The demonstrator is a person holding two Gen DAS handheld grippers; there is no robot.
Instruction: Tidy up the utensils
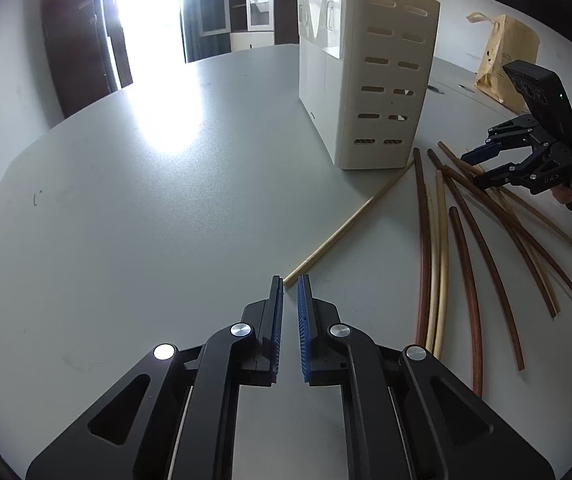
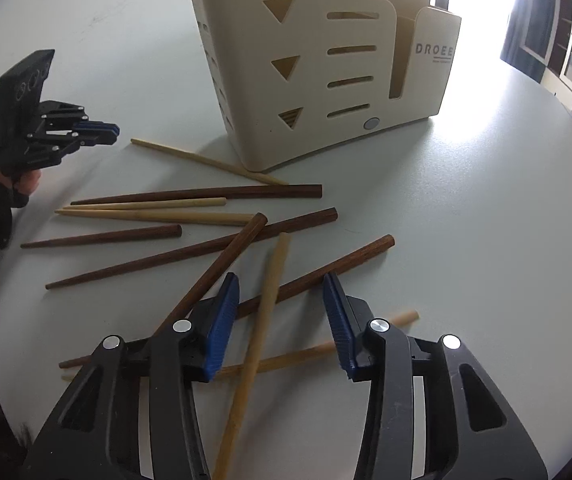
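Observation:
My left gripper (image 1: 290, 280) hovers low over the grey table (image 1: 146, 220), its blue pads only a narrow slit apart. The thin end of a light chopstick (image 1: 350, 220) lies at their tips, not pinched. Across the table, that left gripper (image 2: 117, 131) holds nothing. My right gripper (image 2: 282, 280) is open over a loose pile of dark and light chopsticks. A light chopstick (image 2: 270, 292) and a dark chopstick (image 2: 306, 278) run between its pads without touching them. The right gripper (image 1: 471, 168) also shows at the right edge. A cream slotted utensil holder (image 1: 366, 80) (image 2: 318, 80) stands upright behind the pile.
Several chopsticks (image 1: 462, 260) fan out on the table to the right of my left gripper. A brown paper bag (image 1: 506, 60) stands at the far edge. A person's hand (image 2: 26, 180) holds the left gripper's handle. Bright glare covers part of the tabletop (image 2: 486, 128).

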